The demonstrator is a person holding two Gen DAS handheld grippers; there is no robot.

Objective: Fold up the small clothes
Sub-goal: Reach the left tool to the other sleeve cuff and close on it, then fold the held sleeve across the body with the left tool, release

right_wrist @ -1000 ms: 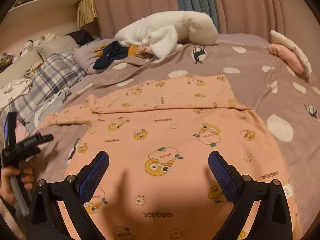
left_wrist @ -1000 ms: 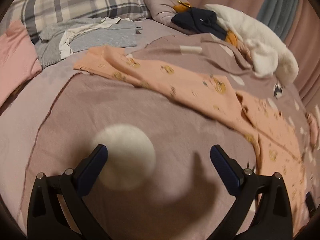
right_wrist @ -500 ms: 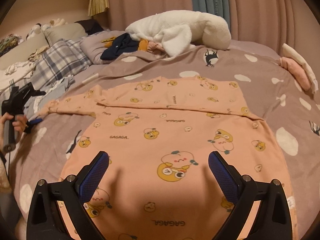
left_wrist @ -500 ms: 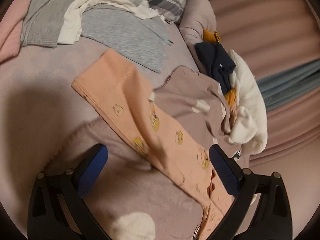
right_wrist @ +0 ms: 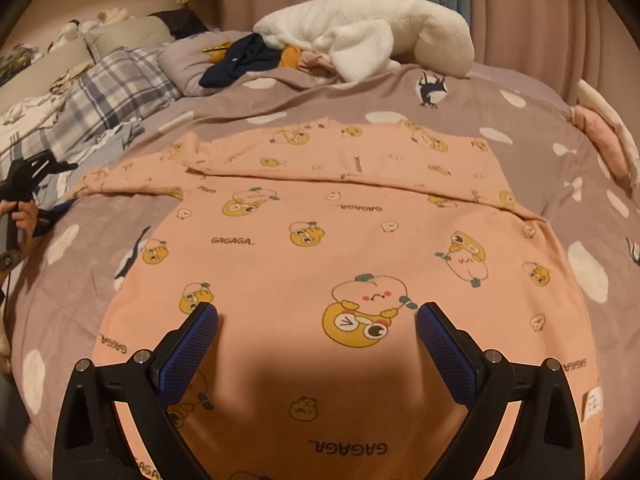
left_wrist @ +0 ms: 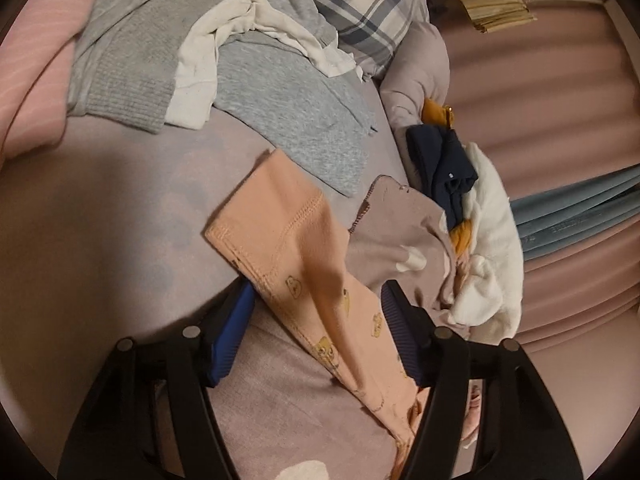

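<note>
Peach printed top [right_wrist: 320, 248]: lies spread flat on the mauve spotted bedspread [right_wrist: 500, 112], one sleeve [left_wrist: 288, 240] stretched out to the far left. We find the left gripper [left_wrist: 316, 312] straddling that sleeve near its cuff, fingers apart, cloth between them, not clamped. We find the right gripper [right_wrist: 316, 344] over the hem end, fingers wide apart, holding nothing. Also listed: grey garments [left_wrist: 280, 112], plaid pillow [right_wrist: 116, 88], white plush blanket [right_wrist: 368, 32].
</note>
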